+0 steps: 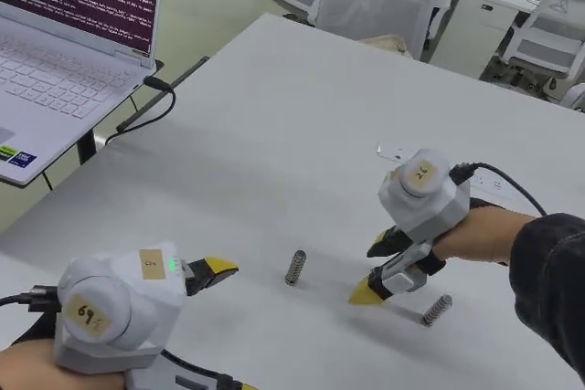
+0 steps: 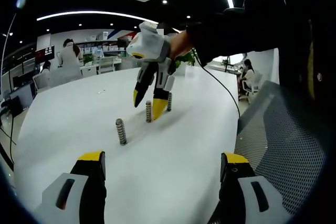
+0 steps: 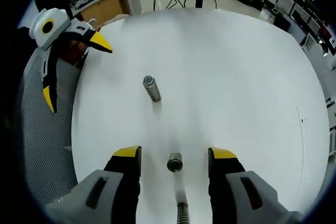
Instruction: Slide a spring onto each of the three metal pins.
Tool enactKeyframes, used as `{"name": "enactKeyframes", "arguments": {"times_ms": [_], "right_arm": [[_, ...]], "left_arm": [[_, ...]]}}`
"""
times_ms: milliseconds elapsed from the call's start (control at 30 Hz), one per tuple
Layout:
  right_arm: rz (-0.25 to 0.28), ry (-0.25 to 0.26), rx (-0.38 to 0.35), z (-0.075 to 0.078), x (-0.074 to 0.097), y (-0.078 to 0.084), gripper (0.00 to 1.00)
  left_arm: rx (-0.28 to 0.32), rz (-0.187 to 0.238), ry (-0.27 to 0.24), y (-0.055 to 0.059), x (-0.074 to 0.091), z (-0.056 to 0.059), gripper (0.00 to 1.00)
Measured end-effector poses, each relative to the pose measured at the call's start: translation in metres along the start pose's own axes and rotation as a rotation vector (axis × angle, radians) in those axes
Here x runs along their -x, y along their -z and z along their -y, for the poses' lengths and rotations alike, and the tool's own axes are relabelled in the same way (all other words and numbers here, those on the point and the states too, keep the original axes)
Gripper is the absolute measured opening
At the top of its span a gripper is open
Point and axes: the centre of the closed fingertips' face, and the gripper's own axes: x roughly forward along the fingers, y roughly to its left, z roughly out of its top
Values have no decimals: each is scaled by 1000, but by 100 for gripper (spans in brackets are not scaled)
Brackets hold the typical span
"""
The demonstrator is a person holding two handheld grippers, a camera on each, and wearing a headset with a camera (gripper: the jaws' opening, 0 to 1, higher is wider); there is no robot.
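Three short, grey coiled metal springs stand upright in a row on the white table (image 1: 302, 116), each apparently sleeved over a pin, with a round metal end showing at the top. In the head view the left spring (image 1: 294, 268) stands in the open between the two tools, and the right spring (image 1: 437, 310) leans slightly just to the near right of the right gripper (image 1: 366, 273). The right gripper's yellow-tipped jaws are spread, straddling the middle spring (image 3: 175, 162) without visibly touching it. The left gripper view shows that spring (image 2: 148, 111) between the same two tips. The left gripper (image 1: 228, 328) hovers at the near left edge, well apart from the springs, its jaws wide apart and holding nothing. At the far left, an open silver laptop (image 1: 55, 70) shows lines of text on a dark purple screen, and a black cable (image 1: 151, 116) trails from its side.
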Motion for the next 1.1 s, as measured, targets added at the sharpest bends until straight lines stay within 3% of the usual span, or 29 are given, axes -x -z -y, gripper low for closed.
{"name": "enactKeyframes", "arguments": {"times_ms": [233,600,800,1100], "right_arm": [[66,30,-72,8,10,11,52],[213,101,-150,15,24,27,61],[362,136,-222,17,36,26,64],[446,209,-251,18,45,37,68]], "left_arm": [[0,-13,0,1,0,-1,88],[5,-18,-5,-1,1,-3,87],[7,-17,-7,-3,2,-2,87],[14,-15,-10,-4,2,-2,87]]}}
